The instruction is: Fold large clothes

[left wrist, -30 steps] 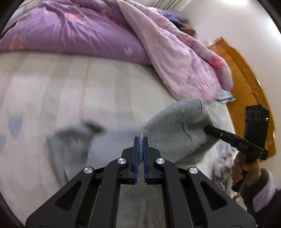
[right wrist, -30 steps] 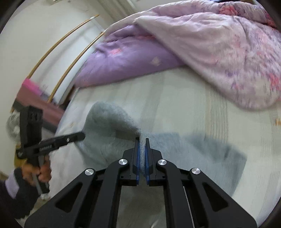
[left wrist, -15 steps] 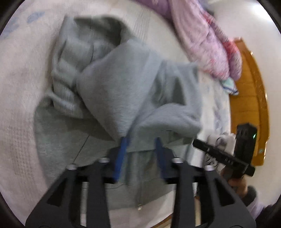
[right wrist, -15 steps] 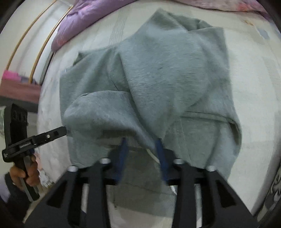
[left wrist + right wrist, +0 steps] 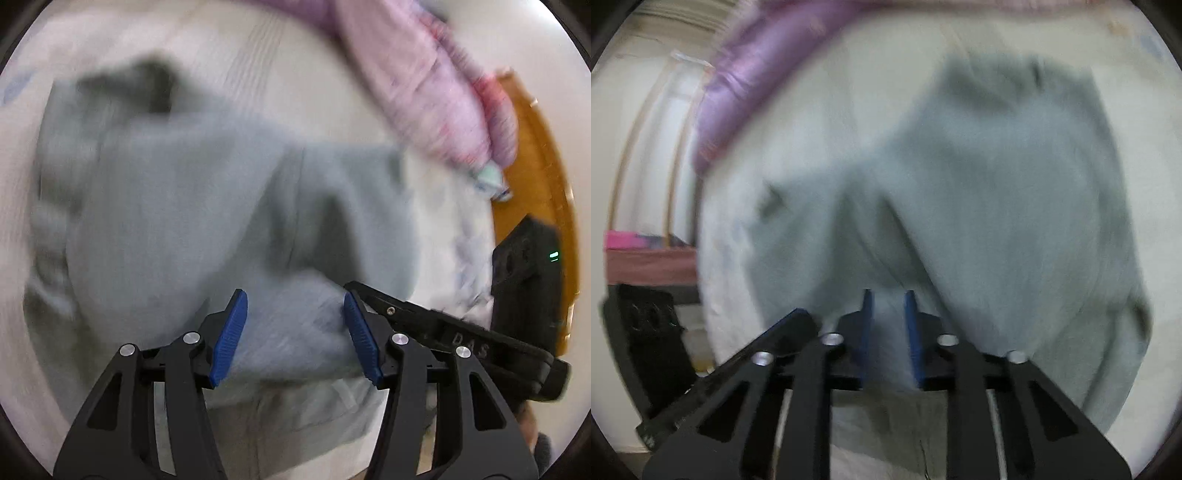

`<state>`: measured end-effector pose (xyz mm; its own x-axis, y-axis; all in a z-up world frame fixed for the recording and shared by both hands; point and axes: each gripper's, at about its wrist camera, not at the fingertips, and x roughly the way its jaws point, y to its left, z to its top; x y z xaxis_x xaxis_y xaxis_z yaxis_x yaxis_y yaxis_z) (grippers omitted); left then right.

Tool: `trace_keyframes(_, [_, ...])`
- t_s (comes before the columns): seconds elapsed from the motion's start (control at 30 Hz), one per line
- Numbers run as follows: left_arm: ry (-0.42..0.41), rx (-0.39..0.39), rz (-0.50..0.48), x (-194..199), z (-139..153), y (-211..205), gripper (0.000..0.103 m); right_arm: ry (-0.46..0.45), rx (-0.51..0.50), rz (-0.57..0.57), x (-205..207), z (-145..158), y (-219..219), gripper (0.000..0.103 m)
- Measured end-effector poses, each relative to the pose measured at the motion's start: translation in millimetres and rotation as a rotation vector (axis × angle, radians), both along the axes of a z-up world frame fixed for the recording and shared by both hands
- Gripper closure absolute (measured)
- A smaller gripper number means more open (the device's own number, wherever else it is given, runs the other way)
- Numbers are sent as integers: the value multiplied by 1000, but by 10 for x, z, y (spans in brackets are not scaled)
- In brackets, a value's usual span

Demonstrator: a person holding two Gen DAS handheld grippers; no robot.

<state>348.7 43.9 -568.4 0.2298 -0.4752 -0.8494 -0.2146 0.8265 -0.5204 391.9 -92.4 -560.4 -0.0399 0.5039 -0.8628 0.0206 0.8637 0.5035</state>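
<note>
The grey garment [image 5: 207, 206] was found lying on the bed [image 5: 303, 74], bunched in loose layers across the centre of both views, with a dark opening at its 11 o'clock end in the left wrist view. One second before, both grippers had been pressed together on a raised fold of the cloth held above the bed; half a second before, the fold had been carried over and the jaws had begun to part. At this moment the left gripper [image 5: 295, 332] was seen with its jaws spread wide, the blue pads standing to either side of a ridge of cloth without pinching it. The right gripper [image 5: 888, 332] was seen with its jaws parted by a narrower gap, cloth lying between the pads; whether the pads touched the cloth could not be told because of motion blur. In the left wrist view the right gripper was seen at 4 o'clock, just beside the left one. The quilt [image 5: 424, 92] was located at 1 o'clock, clear of the garment. The fold was judged to have been laid down and released. The result was judged uneven, so further smoothing or a further fold was considered likely to be required.
</note>
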Motion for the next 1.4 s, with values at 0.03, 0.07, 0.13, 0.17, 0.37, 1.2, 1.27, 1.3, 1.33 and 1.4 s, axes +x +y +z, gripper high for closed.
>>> trace_keyframes(0.03, [19,10,-9,-116,-61,-5,47,14,-17,17,-135,-39,-7,91])
trace_keyframes(0.07, [52,23,-20,-293,-152,-11,47,42,-25,32,-288,-110,-35,91])
trace_keyframes(0.13, [122,30,-27,-551,-350,-15,47,129,-39,34,-626,-364,-131,91])
trace_keyframes(0.17, [159,38,-21,-644,-447,-9,47,165,-62,31,-768,-507,-179,91])
trace_keyframes(0.37, [240,56,-3,-770,-772,0,47,202,-9,-96,-925,-795,-413,99])
trace_keyframes(1.2, [181,46,261,1696,-429,1157,20,79,-57,-351,1928,-279,-382,38])
trace_keyframes(1.27, [239,62,265,1726,-583,1150,26,142,-26,-350,1914,-454,-373,46])
trace_keyframes(1.3, [250,55,275,1733,-642,1168,38,148,-7,-355,1904,-499,-378,70])
trace_keyframes(1.33, [249,52,282,1737,-663,1169,58,139,9,-355,1871,-522,-391,82])
trace_keyframes(1.4, [205,30,281,1693,-624,1206,86,99,39,-362,1826,-460,-425,89])
